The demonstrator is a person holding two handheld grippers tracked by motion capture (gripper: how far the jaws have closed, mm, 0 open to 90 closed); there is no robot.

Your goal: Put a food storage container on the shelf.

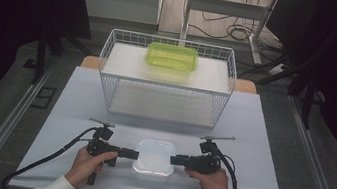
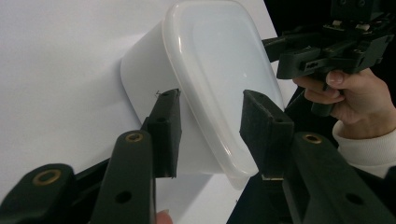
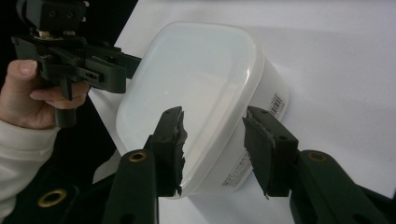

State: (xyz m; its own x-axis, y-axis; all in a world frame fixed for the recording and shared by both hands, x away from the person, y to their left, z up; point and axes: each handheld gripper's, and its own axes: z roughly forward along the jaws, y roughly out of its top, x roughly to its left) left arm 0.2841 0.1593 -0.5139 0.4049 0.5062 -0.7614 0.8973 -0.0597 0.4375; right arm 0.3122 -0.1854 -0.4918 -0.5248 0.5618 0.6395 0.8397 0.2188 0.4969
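L gripper (image 1: 133, 154) and R gripper (image 1: 175, 159) at tabletop (image 1: 78, 106) front edge, jaws apart, straddling opposite rims of lidded white container (image 1: 154, 159), front-centre. Green container (image 1: 172, 56) on wire rack (image 1: 113, 46), rear edge.

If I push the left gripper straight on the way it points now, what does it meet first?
Most likely the lidded white container. The left gripper has its jaws open on either side of the container's near end, above and below the lid rim, so the container's end wall would meet the gripper first. How much gap remains is unclear.
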